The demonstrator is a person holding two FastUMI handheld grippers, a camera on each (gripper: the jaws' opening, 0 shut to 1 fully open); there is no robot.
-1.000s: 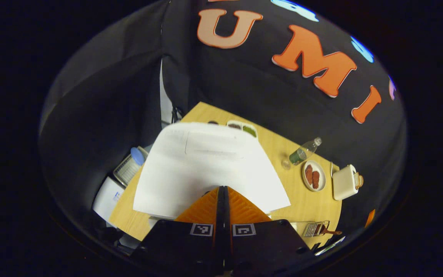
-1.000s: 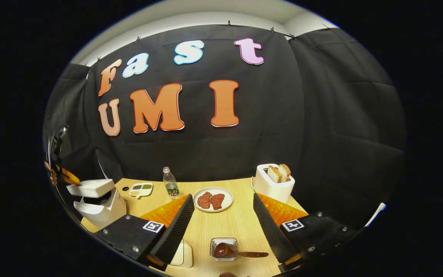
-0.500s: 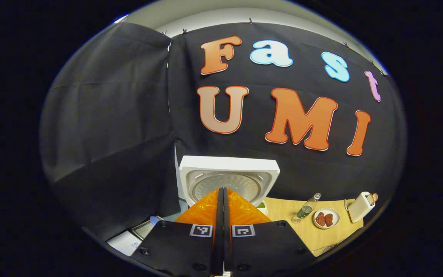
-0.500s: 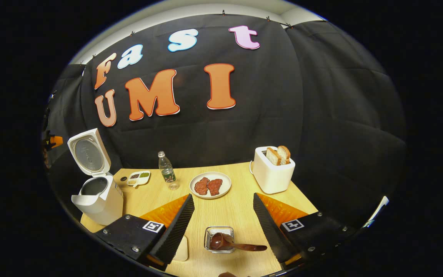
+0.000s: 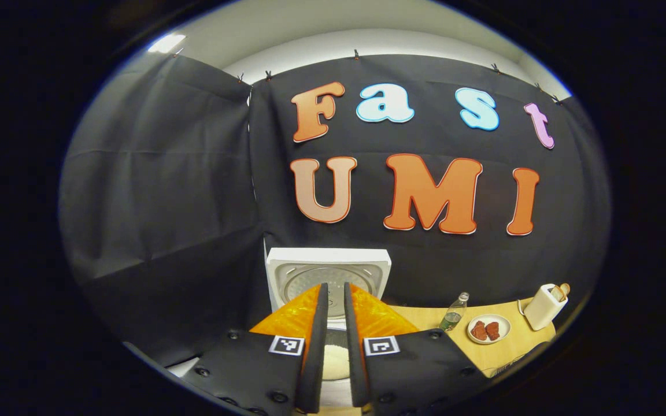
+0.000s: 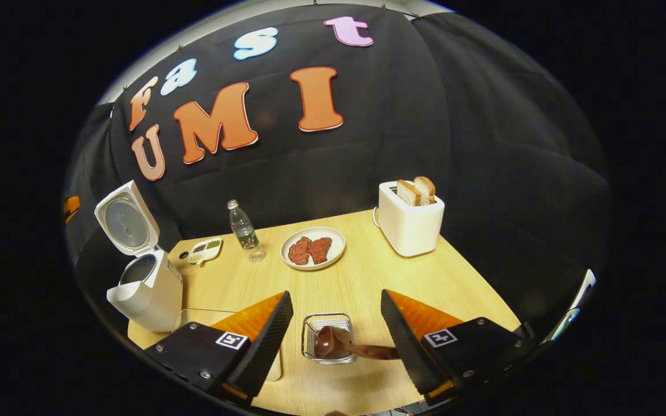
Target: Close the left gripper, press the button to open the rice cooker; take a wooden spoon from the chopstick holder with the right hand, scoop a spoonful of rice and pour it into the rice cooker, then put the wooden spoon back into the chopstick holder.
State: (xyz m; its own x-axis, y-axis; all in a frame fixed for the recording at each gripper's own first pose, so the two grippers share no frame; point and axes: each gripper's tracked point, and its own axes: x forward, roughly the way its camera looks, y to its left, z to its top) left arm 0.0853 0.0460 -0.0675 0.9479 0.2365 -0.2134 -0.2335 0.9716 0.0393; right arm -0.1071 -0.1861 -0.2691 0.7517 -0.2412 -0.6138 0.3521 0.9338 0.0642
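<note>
White plastic rice cooker (image 6: 147, 289) stands at the counter's (image 6: 362, 271) left edge, lid up. Left tongs (image 5: 333, 338) slightly parted, empty. Dark wooden spoon (image 6: 344, 345) lies in the wire chopstick holder (image 6: 326, 338), between the wide-open right tongs (image 6: 337, 335). Judged light, rigid; grip the handle mid-length.

The rice cooker (image 6: 147, 289) stood at the table's (image 6: 367, 277) left edge with its lid (image 6: 124, 219) raised upright, leaving the pot mouth open from above and from the right. Bare tabletop lay between it and the chopstick holder (image 6: 326, 338) near the front. The bottle (image 6: 243, 228), plate (image 6: 312, 248) and toaster (image 6: 409, 219) stood well back.
</note>
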